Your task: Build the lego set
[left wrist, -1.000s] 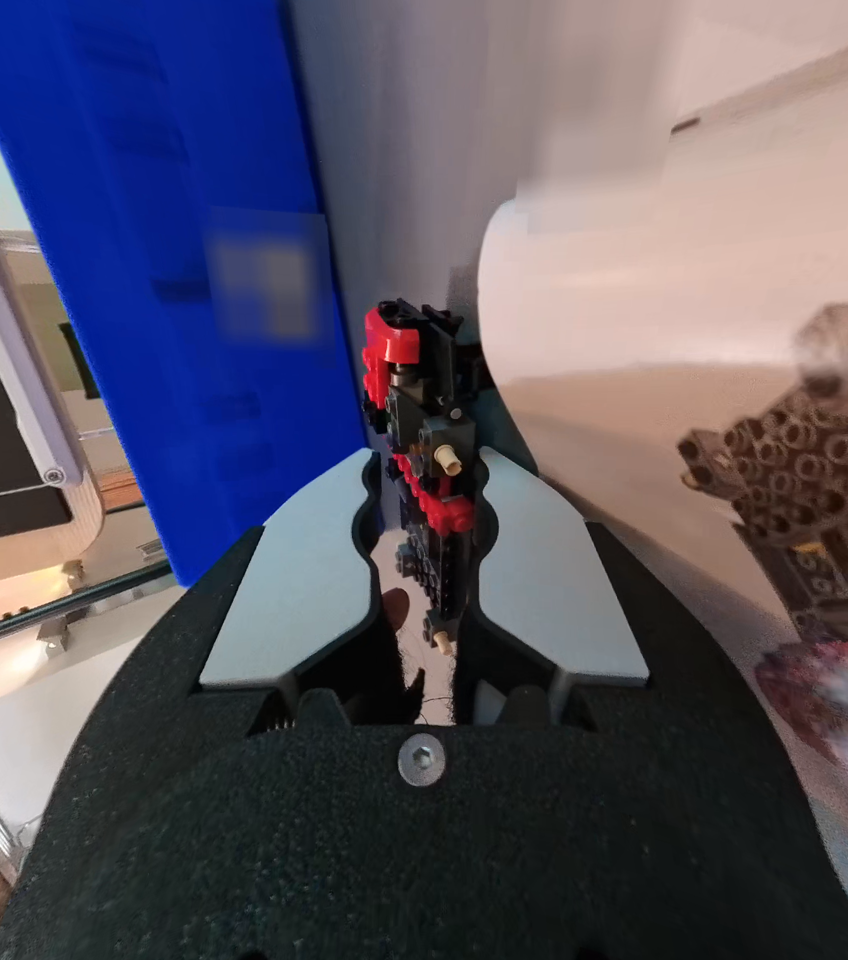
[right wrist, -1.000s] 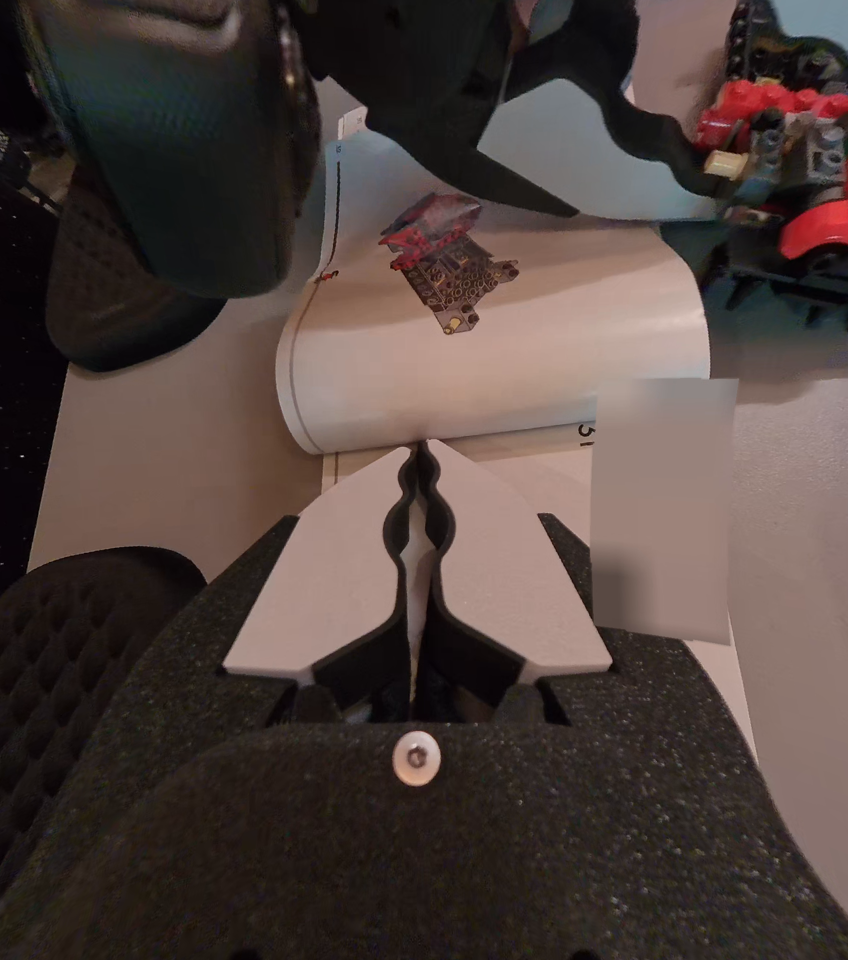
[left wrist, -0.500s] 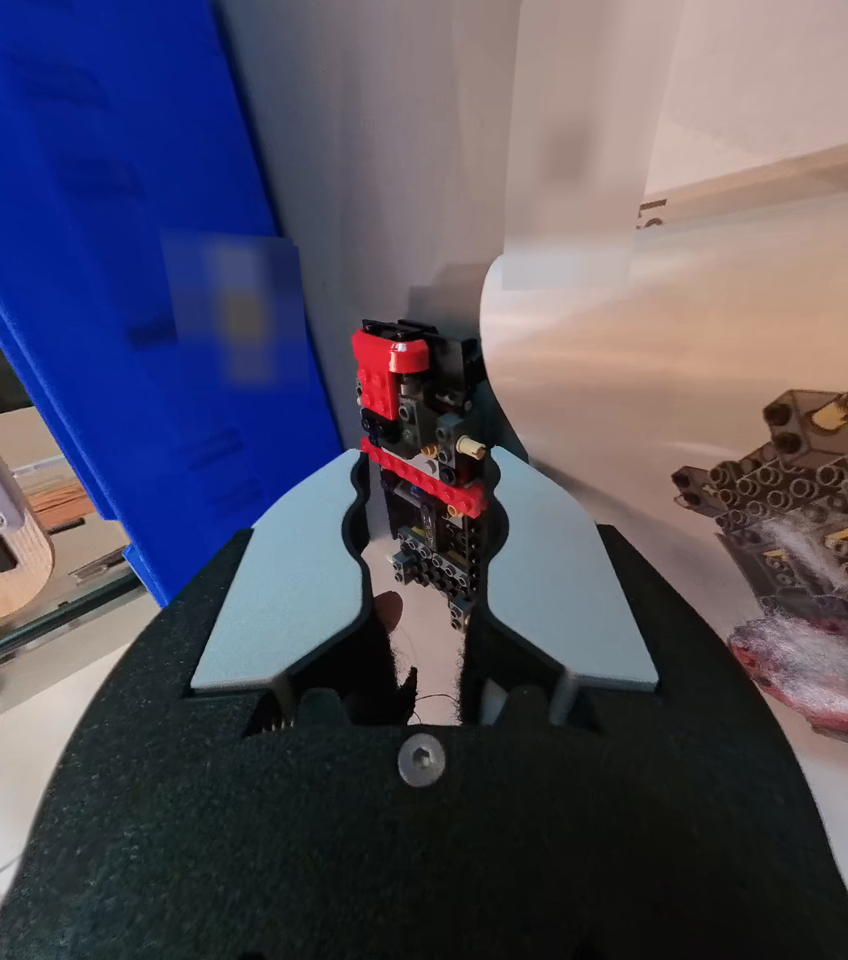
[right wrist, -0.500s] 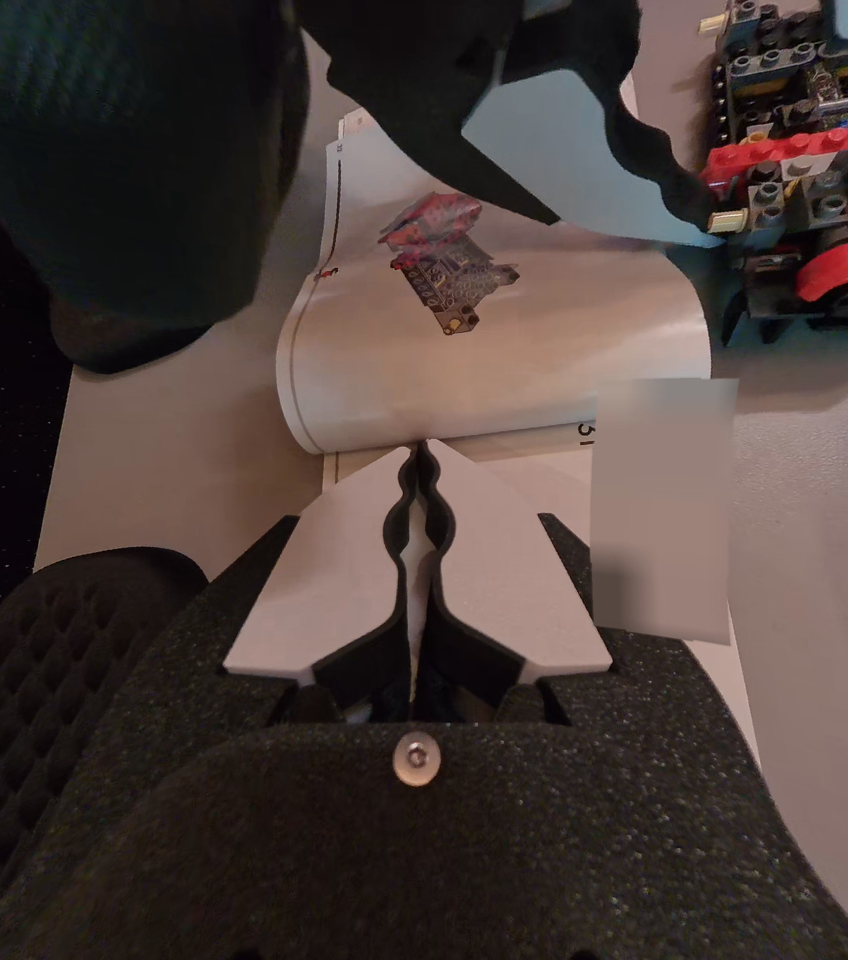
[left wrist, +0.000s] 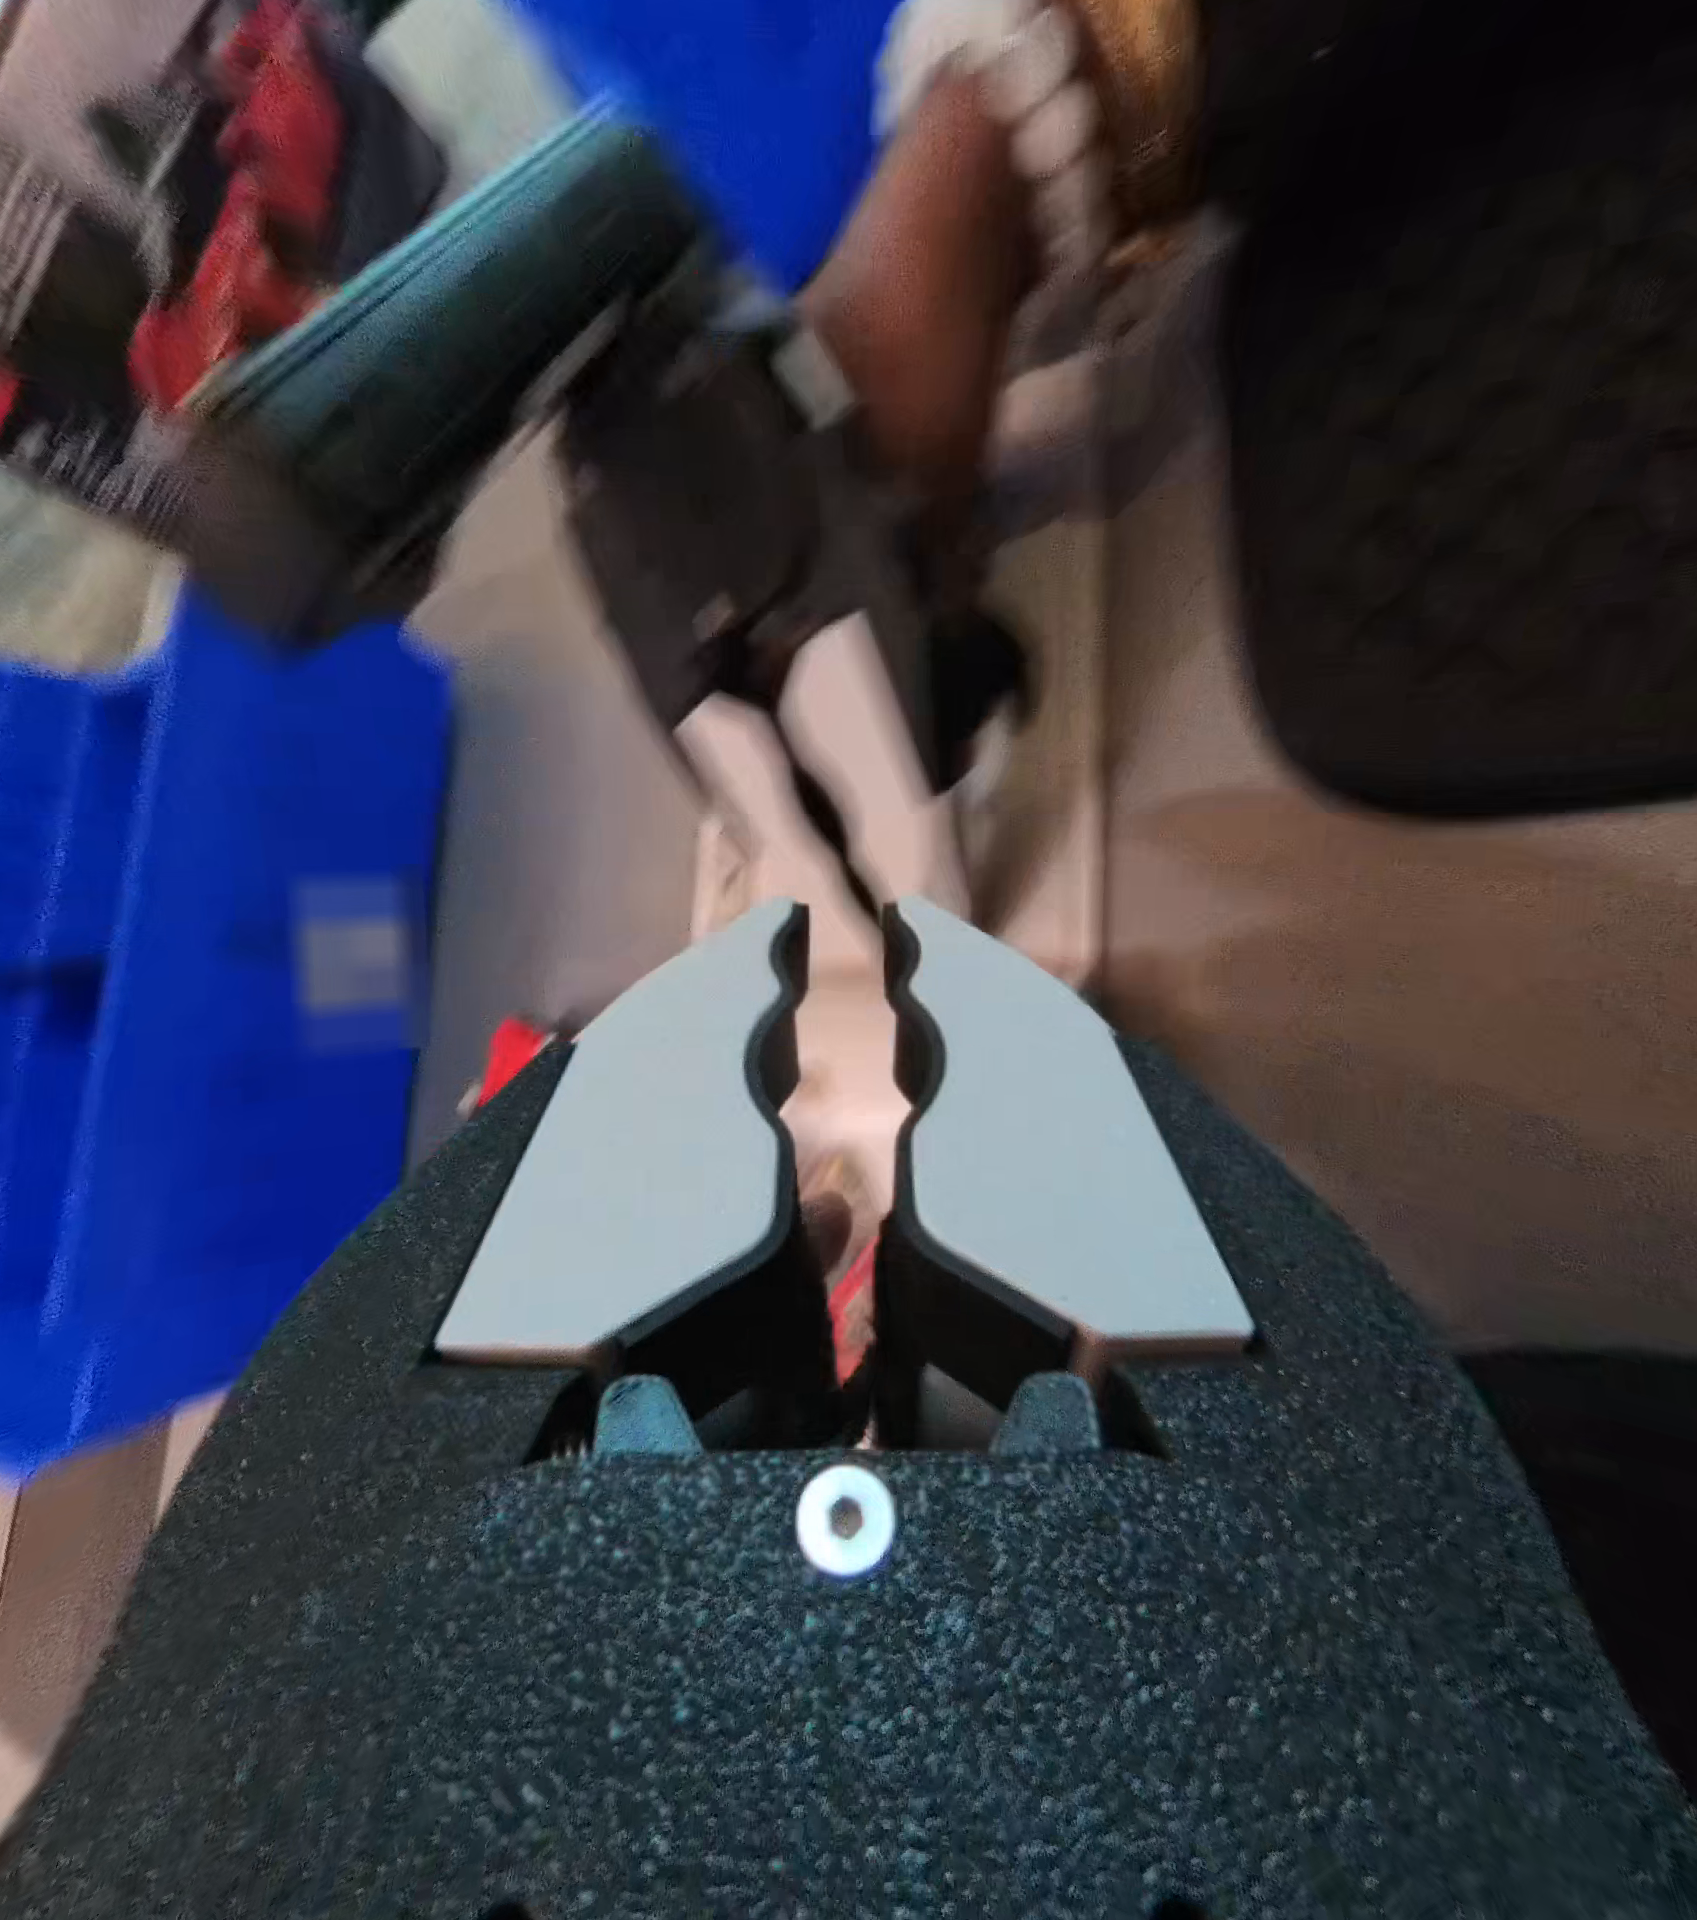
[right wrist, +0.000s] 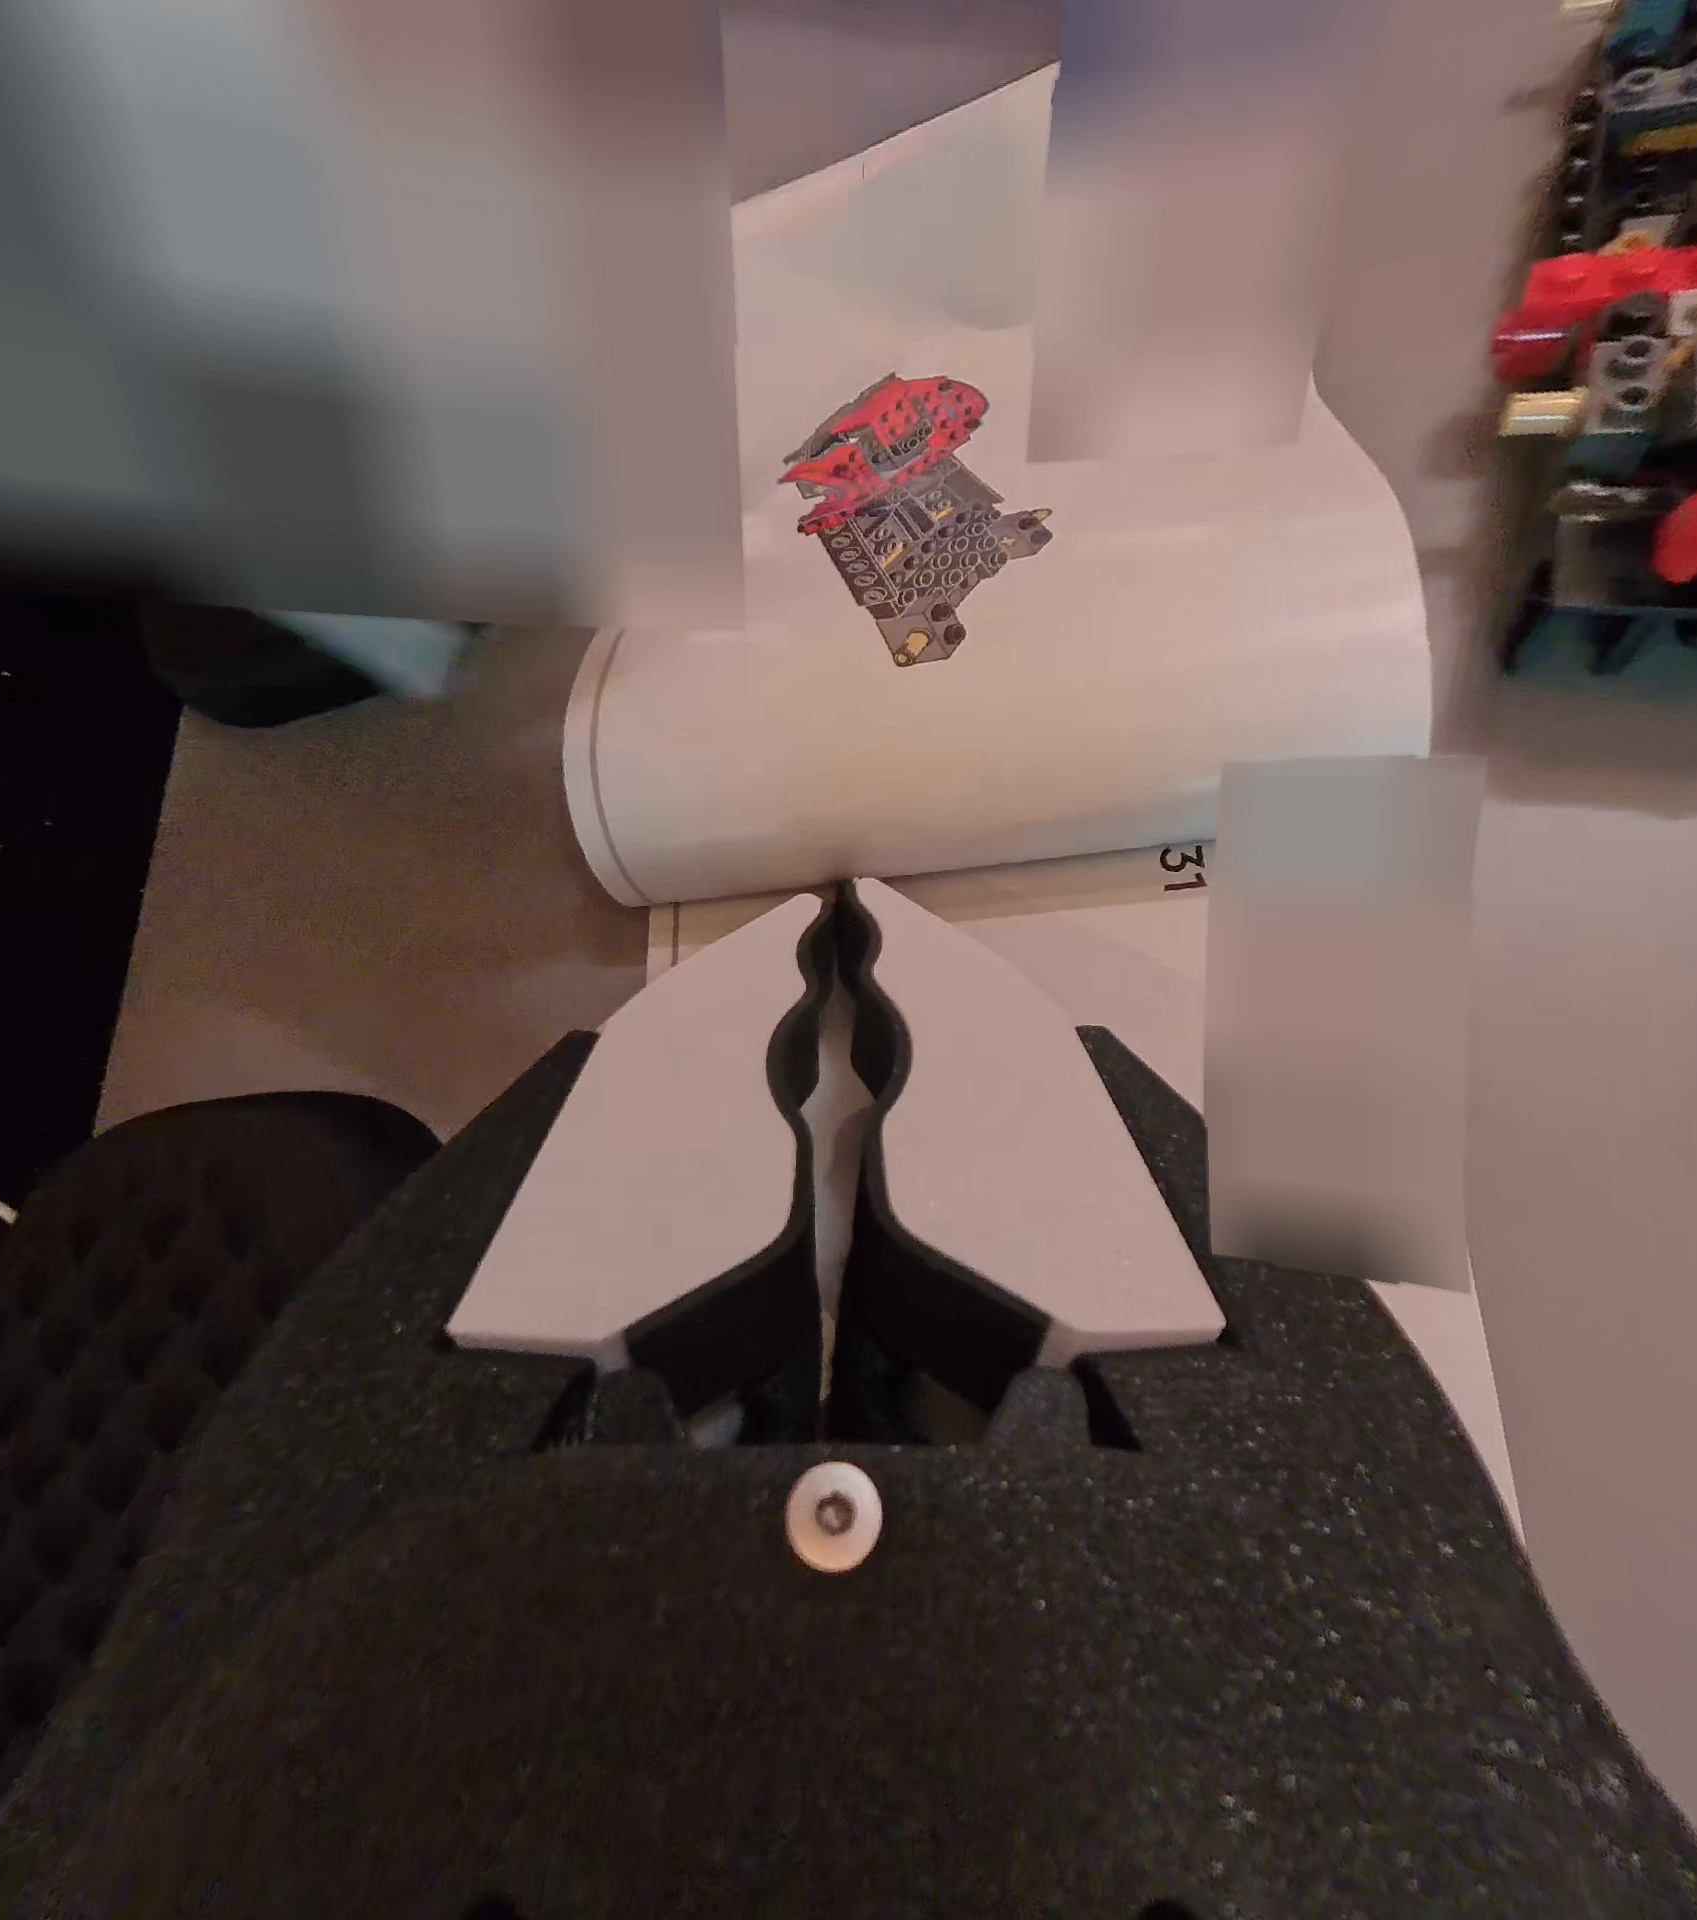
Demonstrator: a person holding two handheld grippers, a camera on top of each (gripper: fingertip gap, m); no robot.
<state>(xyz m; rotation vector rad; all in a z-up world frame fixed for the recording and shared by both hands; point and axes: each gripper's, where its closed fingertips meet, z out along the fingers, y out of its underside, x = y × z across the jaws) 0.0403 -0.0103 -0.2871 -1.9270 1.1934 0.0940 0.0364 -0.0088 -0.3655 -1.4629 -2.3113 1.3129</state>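
Left claw (left wrist: pixel 844 914): two grey fingers on a black textured body, standing slightly apart with a narrow gap between the tips; nothing was pinched at the tips; a red scrap showed low in the gap, too blurred to identify
Left wrist view: heavily smeared; a blue plastic bin (left wrist: pixel 148 1039) lay to the left, a dark printed box with red artwork (left wrist: pixel 200 260) at upper left
Right claw (right wrist: pixel 844 894): grey fingers pressed together on the curled edge of the white paper instruction booklet (right wrist: pixel 979 748), tips meeting at the fold of the page
Instruction booklet: open on the pale desk (right wrist: pixel 1633 1143), its upper page arched upward and printed with a red and grey model drawing
Lego build: partly assembled red, grey and black brick model (right wrist: pixel 1675 395), resting on the desk at the upper right of the right wrist view, just beside the booklet and apart from the right claw
Foam pad: black dimpled foam (right wrist: pixel 96 1351) at lower left, beside the right claw
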